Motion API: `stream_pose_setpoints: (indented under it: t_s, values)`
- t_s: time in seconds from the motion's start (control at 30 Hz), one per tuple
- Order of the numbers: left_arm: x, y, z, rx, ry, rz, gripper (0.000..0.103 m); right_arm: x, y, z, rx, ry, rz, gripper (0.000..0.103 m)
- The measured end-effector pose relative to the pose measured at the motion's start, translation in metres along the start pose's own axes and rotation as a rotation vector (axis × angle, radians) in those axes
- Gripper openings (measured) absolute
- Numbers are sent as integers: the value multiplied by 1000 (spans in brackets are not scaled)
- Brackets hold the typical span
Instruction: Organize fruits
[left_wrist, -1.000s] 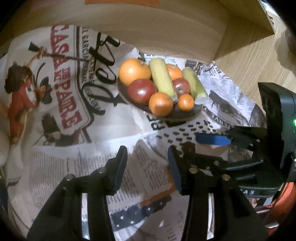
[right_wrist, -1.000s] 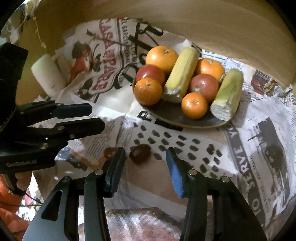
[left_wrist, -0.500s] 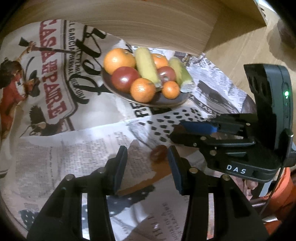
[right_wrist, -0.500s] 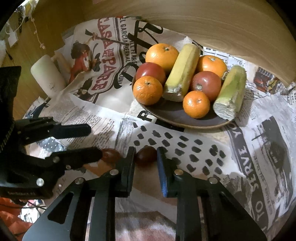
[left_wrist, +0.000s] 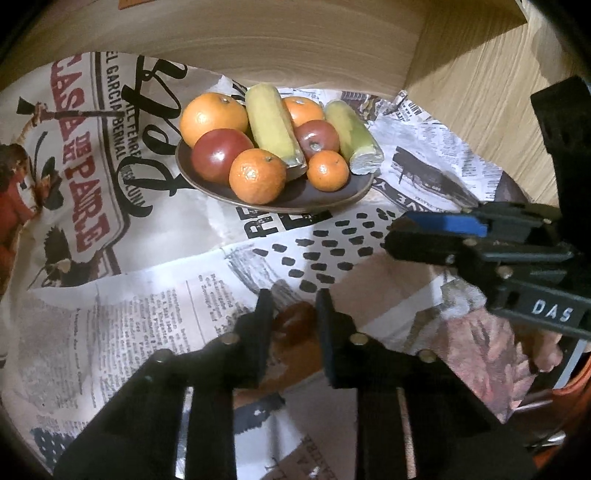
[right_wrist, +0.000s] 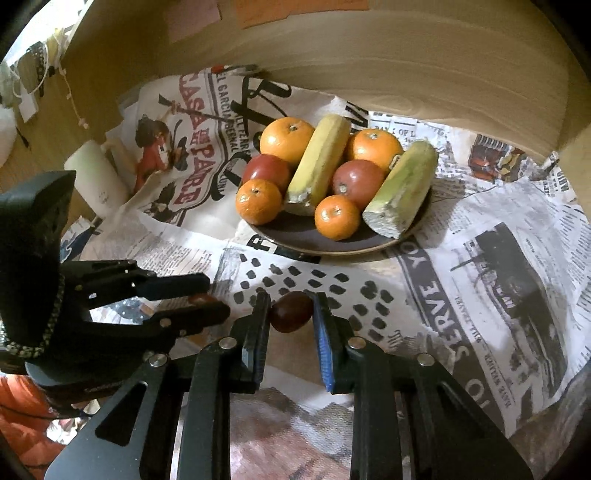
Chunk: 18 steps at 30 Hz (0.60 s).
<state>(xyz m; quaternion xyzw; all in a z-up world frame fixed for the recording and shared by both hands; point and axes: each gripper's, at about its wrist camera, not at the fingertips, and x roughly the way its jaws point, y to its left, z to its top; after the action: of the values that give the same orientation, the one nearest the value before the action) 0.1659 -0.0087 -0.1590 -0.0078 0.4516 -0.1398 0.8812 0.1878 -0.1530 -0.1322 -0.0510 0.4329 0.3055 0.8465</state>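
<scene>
The right claw (right_wrist: 290, 312) pinches a small dark-red fruit (right_wrist: 291, 312) between its fingertips, both pads touching the fruit's sides, just above the dotted newspaper (right_wrist: 332, 291). To its left, the left claw (right_wrist: 207, 297) is closed on a second small red fruit (right_wrist: 201, 298), which peeks out between the two black fingers; in the left wrist view that fruit (left_wrist: 293, 323) sits squeezed between the fingers (left_wrist: 264, 314), low over the paper. Ahead of both claws stands a dark plate (right_wrist: 295, 238), well apart from either fruit, carrying oranges (right_wrist: 286, 134), red apples (right_wrist: 357, 182) and two yellow-green corn cobs (right_wrist: 319, 162). Far left of the right claw, a white cylinder (right_wrist: 96, 177) lies at the paper's edge. A wooden wall (right_wrist: 406, 55) rises behind the plate.
</scene>
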Motion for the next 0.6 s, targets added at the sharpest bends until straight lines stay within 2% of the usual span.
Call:
stream_pose_setpoints:
  t_s: [0.37, 0.6]
  values:
    - [-13, 3, 12, -12, -42, -2, 18, -11, -5, 10, 8, -52, 2, 21]
    - [-31, 11, 42, -18, -113, -9, 18, -22, -10, 28, -1, -106, -23, 21]
